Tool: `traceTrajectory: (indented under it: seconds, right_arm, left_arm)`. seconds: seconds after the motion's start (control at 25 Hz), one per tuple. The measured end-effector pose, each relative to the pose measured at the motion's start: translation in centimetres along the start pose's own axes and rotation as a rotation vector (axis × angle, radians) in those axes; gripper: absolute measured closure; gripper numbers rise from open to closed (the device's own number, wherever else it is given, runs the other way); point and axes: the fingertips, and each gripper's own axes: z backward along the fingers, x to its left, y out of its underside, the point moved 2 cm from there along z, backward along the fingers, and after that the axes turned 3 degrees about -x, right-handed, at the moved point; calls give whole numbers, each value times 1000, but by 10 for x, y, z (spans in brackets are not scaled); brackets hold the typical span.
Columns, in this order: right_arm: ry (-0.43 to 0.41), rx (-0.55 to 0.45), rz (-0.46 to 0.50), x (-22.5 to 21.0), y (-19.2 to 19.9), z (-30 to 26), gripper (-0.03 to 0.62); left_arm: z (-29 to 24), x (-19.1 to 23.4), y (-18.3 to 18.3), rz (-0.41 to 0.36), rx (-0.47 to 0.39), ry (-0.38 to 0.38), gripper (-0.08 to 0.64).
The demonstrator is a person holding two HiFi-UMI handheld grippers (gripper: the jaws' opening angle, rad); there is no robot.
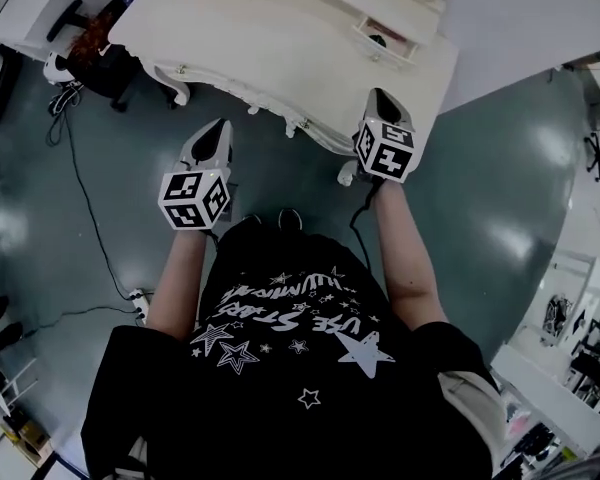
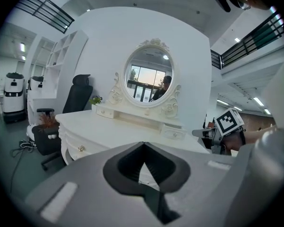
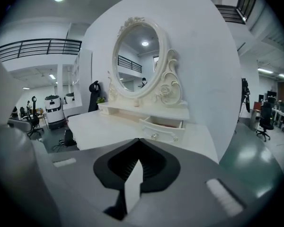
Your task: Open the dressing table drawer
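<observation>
The white dressing table with an oval mirror stands in front of me. On its top at the right, a small drawer with a round knob is pulled out a little; the head view shows this drawer too. The front drawers under the tabletop look shut. My left gripper hangs short of the table's front edge, jaws shut on nothing. My right gripper is shut and empty too, at the front right corner, pointing toward the small drawer. Neither touches the table.
A black office chair stands left of the table, with a cable and a power strip on the dark green floor. A white wall panel stands behind the table. White shelves and a white machine stand further off.
</observation>
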Motion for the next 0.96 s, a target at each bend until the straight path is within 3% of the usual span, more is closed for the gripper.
traceTrajectory:
  seconds: [0.44, 0.96]
  right_arm:
    - [-77, 37, 51, 57, 25, 29, 563]
    - [-122, 1, 70, 141, 43, 134, 563]
  left_arm:
    - [73, 18, 40, 64, 17, -56, 557]
    - [198, 31, 57, 61, -19, -65, 557]
